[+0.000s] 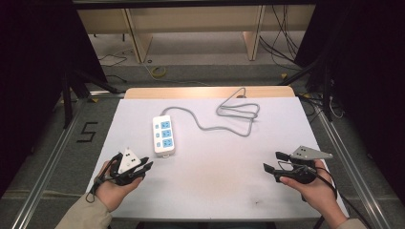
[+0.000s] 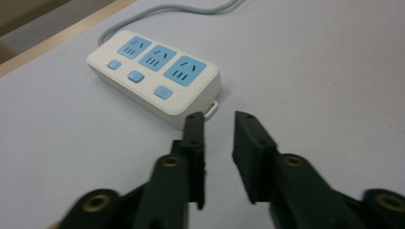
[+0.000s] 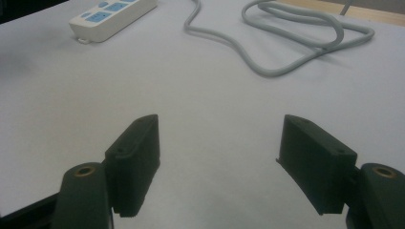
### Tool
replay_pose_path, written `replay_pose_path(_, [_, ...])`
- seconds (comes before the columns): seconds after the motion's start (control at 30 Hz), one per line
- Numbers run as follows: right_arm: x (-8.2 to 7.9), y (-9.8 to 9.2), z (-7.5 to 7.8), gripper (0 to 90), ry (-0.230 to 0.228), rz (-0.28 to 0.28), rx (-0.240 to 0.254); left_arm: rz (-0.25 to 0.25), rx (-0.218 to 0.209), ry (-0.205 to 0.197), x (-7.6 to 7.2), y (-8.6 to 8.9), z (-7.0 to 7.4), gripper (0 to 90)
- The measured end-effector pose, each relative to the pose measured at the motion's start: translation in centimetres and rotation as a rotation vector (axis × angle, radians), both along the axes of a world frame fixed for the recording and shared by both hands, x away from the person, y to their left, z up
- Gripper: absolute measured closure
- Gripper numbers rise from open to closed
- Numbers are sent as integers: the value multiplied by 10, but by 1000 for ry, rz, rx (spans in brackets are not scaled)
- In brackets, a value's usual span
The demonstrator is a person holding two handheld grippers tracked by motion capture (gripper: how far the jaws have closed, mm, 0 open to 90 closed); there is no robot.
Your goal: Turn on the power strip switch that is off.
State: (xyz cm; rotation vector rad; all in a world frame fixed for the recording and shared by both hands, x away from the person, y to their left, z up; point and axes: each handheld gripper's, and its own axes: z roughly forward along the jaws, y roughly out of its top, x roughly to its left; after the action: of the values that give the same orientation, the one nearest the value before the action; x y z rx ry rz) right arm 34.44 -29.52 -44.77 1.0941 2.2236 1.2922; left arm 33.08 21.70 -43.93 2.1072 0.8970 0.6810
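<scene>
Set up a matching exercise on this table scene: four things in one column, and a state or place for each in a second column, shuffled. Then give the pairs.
Things:
1. power strip
2. grey cable
3. left claw
4. right claw

States:
A. jaws wide apart, nothing between them
B. looped at the far side of the table
C. jaws nearly together, pointing at the strip's near end
D. white with blue sockets

Pairs: 1-D, 2-B, 3-C, 4-A

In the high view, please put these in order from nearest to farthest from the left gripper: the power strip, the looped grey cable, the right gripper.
From the left gripper:
1. Power strip, just above it, left of the table's middle.
2. Right gripper, across the table near the right edge.
3. Looped grey cable, at the far side, right of middle; nearly as far as the right gripper, so this ranking is not sure.
</scene>
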Motion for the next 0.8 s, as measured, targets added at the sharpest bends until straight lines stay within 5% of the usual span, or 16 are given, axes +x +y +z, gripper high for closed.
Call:
replay_pose_path(0.1, [0,0,0,306,1,0,-1,22,3,18,-1,1,3,897])
replay_pose_path(0.8, [0,3,0,305,0,3,-7,92,-32,47,16,3,10,899])
